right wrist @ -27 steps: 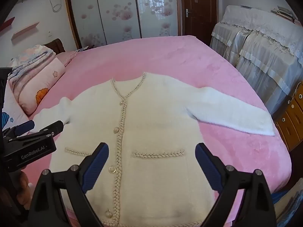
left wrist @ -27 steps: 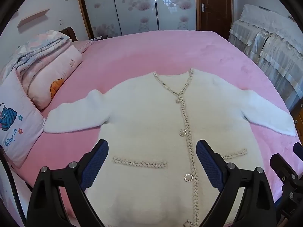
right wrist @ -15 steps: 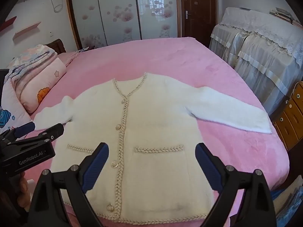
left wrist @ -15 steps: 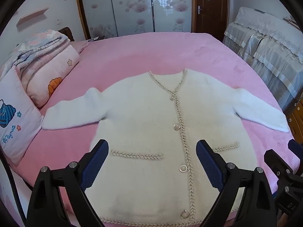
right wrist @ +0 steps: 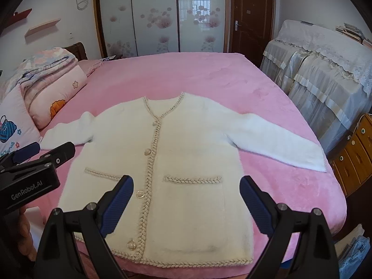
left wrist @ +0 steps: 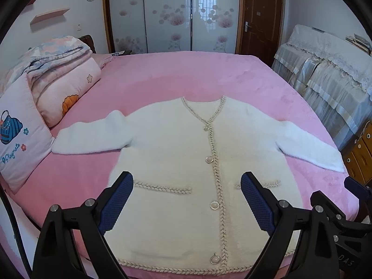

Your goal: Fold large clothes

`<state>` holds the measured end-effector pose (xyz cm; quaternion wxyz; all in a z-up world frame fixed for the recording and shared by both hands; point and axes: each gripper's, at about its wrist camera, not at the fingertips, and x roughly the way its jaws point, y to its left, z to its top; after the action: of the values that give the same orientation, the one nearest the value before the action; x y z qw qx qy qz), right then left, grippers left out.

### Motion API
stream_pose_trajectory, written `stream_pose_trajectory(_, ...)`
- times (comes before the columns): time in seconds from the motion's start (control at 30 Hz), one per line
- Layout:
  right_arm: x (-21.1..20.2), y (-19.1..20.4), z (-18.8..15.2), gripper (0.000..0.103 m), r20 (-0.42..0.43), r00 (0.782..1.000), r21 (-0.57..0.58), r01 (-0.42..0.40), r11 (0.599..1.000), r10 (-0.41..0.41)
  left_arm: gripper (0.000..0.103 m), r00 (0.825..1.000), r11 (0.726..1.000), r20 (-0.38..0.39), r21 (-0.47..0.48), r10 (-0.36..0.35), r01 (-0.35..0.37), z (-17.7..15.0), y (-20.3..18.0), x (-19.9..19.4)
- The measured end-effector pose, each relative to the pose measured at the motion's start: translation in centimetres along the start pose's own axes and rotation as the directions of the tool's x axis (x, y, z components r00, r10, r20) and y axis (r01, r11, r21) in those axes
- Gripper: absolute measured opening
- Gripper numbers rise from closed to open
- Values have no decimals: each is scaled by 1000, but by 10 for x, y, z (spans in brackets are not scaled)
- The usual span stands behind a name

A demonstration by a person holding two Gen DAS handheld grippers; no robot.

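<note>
On the pink bed (left wrist: 209,74) there's a fluffy white cardigan (left wrist: 176,162) laid out flat, front side up and buttoned, with both sleeves spread out to the sides and the collar pointing toward the far wardrobe (left wrist: 167,14). Its braided hem runs right along the near edge of the bed, pretty much under the two claws.

The left claw (left wrist: 187,201) hangs over the lower left part of the cardigan, with the left pocket trim (left wrist: 162,188) showing in the gap between its blue pads. It's spread wide and nothing is in it or touching it. The right claw (right wrist: 186,201) is the same deal: jaws wide apart, empty, hovering above the right pocket trim (right wrist: 193,180) and not touching the fabric. Both tilt downward at the garment. In the right wrist view the left claw's black body shows at the left edge, with a bit of the person's hand (right wrist: 23,230) under it.

Room-wise: the left sleeve cuff ends just beside a pillow (left wrist: 18,139) and a stack of folded quilts (left wrist: 60,81), so that side is tight. The right sleeve (right wrist: 279,139) reaches close to the bed's right edge, beyond which stand a wooden drawer unit (right wrist: 353,158) and lace-covered furniture (right wrist: 320,69). Beyond the collar there's a big stretch of bare pink blanket.
</note>
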<state>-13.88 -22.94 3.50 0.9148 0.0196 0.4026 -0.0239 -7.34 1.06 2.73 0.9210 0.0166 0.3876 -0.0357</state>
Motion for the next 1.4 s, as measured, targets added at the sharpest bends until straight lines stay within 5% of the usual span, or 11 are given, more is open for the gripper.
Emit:
stream_pose_trajectory(0.4, -12, -3, -13, 93, 11, 1000, 2, -14, 1000, 14, 93, 998, 999, 48, 4, 42, -42, -11, -7, -11)
stream_pose_trajectory(1.4, -31, -3, -20, 93, 56, 998, 8, -6, 1000, 5, 93, 1000, 998, 17, 63, -10, 9, -18, -13, -26)
